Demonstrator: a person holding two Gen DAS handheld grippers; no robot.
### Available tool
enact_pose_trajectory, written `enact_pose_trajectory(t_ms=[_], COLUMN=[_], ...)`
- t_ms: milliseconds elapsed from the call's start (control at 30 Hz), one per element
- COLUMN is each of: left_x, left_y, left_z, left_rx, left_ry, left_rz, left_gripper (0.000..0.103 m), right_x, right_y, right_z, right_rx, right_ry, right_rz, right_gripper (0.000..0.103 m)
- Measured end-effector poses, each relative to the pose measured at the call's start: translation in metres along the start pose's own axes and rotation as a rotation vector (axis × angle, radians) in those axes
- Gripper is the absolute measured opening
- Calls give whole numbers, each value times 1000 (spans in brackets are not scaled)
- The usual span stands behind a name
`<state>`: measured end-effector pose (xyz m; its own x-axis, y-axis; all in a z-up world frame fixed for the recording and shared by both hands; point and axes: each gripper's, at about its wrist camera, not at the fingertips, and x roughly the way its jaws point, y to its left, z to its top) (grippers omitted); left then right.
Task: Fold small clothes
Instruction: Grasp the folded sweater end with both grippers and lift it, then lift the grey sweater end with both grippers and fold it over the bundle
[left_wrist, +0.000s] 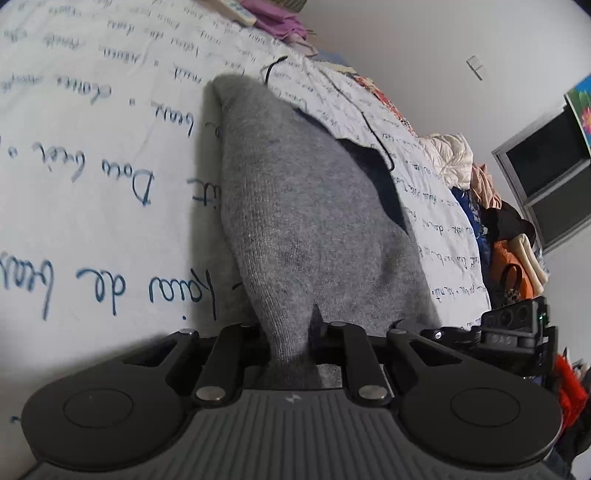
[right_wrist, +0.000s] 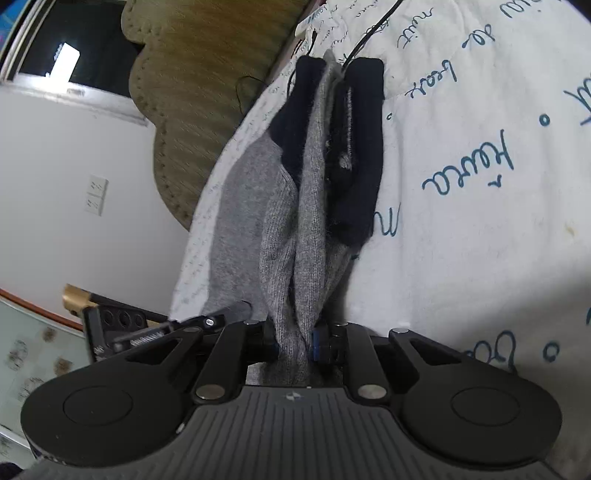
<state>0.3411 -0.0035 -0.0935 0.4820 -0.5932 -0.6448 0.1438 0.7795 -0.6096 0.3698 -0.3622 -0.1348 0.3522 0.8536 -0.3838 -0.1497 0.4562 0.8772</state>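
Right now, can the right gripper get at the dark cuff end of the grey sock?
Probably not directly. The right gripper is shut on the grey sock at its near end; the dark cuff lies at the far end on the bedsheet. It must release first.

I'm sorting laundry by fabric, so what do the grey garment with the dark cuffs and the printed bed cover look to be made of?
Grey garment: probably a wool or wool-blend knit, matte, with fine ribbing and fuzz; its dark cuffs show the same fuzzy surface. Bed cover: seemingly a smooth, matte woven cotton or blend, white with blue handwriting print and soft creases.
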Motion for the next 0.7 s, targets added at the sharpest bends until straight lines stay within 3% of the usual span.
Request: enact_pose_trajectory(t_ms=[233,400,467,567,667,700], left_x=[-56,-90,-93,-91,-107,-115], left_y=[-4,15,28,40,39,38], left_z=[1,-48,-72,-92,-81,-75], left_rx=[6,3,-25,-27,-27,-18], left_ry=[-65,-69,-51,-58,-79,-93], left_rz=[-6,33,52,58,26,8], left_gripper=[13,13,14,17,26,35], right_x=[-7,-12,-12,-23,-43,-53], right_y=[29,29,22,14,27,33], right_z=[-22,-73,-96,-111,-103,-98], right_rx=[4,35,40,45,22,-8], right_ry=[38,90,111,39,-12,-37], right_rz=[74,103,68,73,51,46], right_gripper=[20,20,20,20,40,57])
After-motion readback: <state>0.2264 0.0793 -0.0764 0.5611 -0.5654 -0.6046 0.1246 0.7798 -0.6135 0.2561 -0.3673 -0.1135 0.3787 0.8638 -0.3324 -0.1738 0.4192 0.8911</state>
